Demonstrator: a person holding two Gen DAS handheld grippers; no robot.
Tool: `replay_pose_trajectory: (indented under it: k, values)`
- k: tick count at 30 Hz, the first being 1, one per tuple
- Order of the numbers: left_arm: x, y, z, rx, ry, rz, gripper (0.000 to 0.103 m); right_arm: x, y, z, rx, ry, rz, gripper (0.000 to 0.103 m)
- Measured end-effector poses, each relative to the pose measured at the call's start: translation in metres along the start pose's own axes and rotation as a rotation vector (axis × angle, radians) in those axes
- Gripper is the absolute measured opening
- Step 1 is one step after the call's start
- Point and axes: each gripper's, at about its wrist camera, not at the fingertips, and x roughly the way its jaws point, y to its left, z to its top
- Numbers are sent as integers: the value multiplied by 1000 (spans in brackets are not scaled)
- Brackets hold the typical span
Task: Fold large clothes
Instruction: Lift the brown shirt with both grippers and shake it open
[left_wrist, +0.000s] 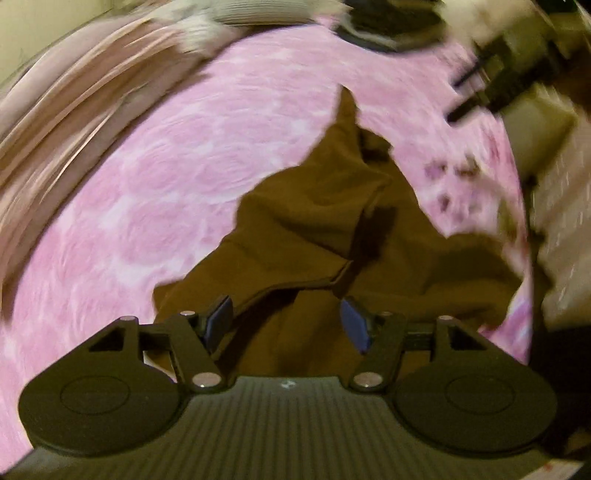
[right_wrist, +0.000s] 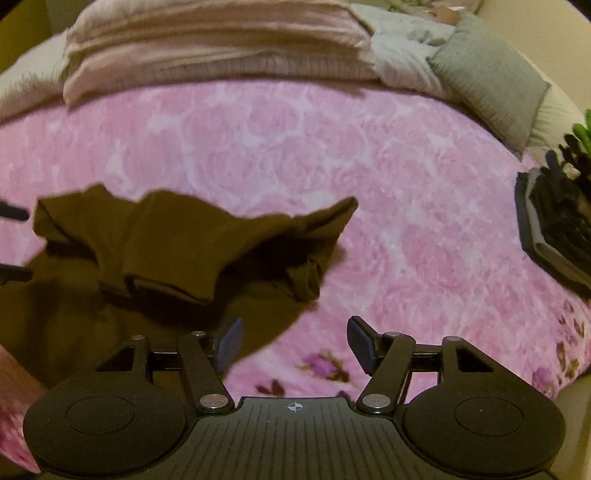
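Pointing steeply down over a pink rose-patterned blanket (right_wrist: 369, 177). Left gripper (left_wrist: 286, 325) with blue pads well apart, nothing pinched between them. Directly beyond and between those fingers, a dark brown garment (left_wrist: 314, 221) lying crumpled on the blanket, one hemmed edge running across just ahead of the fingertips, a pointed corner reaching away at the far end. Much motion blur in the left wrist view.

Right gripper (right_wrist: 293, 341) also spread wide, only bare blanket between the pads. Same brown garment ahead and off to the left of these fingers, bunched, with folded sleeves or corners sticking up; its near edge passing behind the left finger. Two black fingertips of the other gripper poking in at the far left edge.

Far beyond the fingers, folded beige bedding (right_wrist: 218, 48) and a grey pillow (right_wrist: 487, 77). Off to the right, a dark stack of something (right_wrist: 554, 221), too unclear to identify.

No brand, label or readable writing anywhere.
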Motion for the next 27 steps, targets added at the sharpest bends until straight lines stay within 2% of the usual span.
replay_pose_trajectory:
  k: [3, 7, 10, 12, 15, 17, 19, 21, 22, 23, 27]
  values:
    - [30, -6, -4, 163, 45, 70, 60, 29, -6, -1, -97, 1, 9, 65]
    - [53, 12, -14, 237, 116, 188, 60, 72, -16, 2, -245, -27, 12, 77]
    - [68, 29, -13, 183, 166, 210, 51, 96, -19, 9, -417, -90, -1, 77]
    - [78, 36, -8, 155, 198, 211, 28, 108, -20, 13, -533, -146, -9, 78]
    - [77, 51, 3, 33, 200, 221, 13, 126, -23, 16, -680, -205, 19, 77]
    - [73, 61, 9, -36, 201, 239, 9, 134, -24, 17, -758, -236, 49, 77]
    - [67, 67, 15, -83, 202, 261, 8, 136, -27, 21, -798, -256, 104, 67]
    - [55, 74, 21, -146, 185, 273, 7, 131, -31, 29, -780, -240, 158, 24]
    - [46, 78, 24, -189, 167, 274, 6, 126, -32, 35, -750, -234, 178, 16]
    - [35, 82, 27, -224, 148, 278, 6, 115, -36, 43, -686, -236, 206, 2]
    - [-17, 93, 44, -291, 55, 311, 6, 60, -50, 70, -476, -287, 214, 2]
